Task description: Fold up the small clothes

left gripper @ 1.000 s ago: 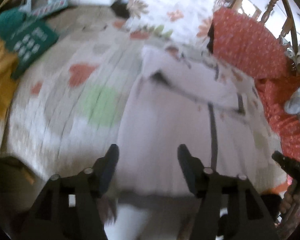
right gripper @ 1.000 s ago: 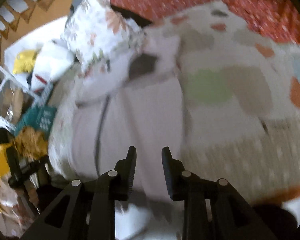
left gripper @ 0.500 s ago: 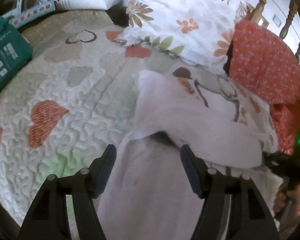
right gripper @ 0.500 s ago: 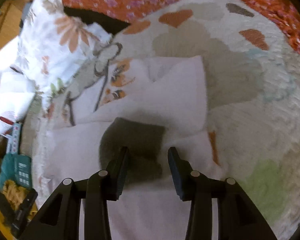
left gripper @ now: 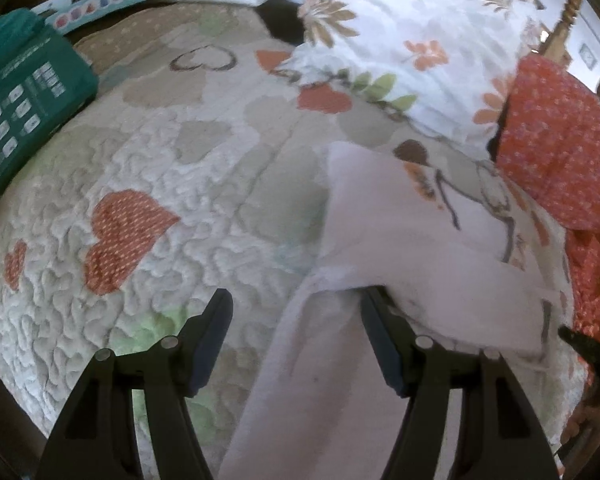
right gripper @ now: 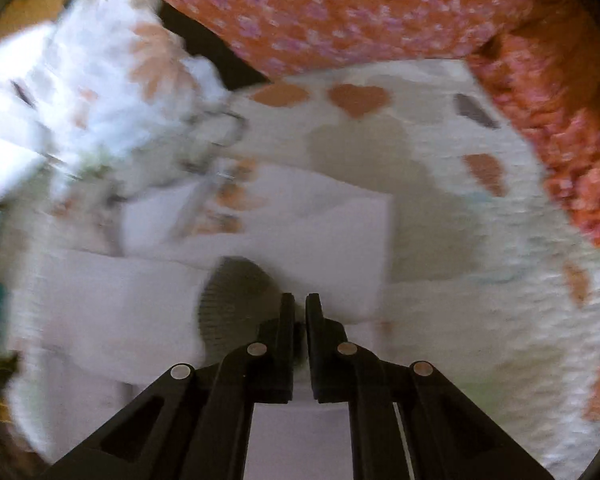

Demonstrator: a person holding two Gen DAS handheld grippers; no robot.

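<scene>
Pale lilac garment (left gripper: 380, 240) lies part-folded on the heart-print quilt (left gripper: 140, 184): right gripper (right gripper: 300, 308) pinched closed at its dark collar patch (right gripper: 232, 292), left gripper (left gripper: 296, 312) gaping astride an edge, unclamped; next likely needs both clenched before lifting the fold.

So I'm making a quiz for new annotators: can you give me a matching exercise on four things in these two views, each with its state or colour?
Things:
1. left tool
2. right tool
3. pale garment
4. box

States:
A. teal
B. shut
C. open
D. lying partly folded on the quilt

Pairs: 1-C, 2-B, 3-D, 4-A
</scene>
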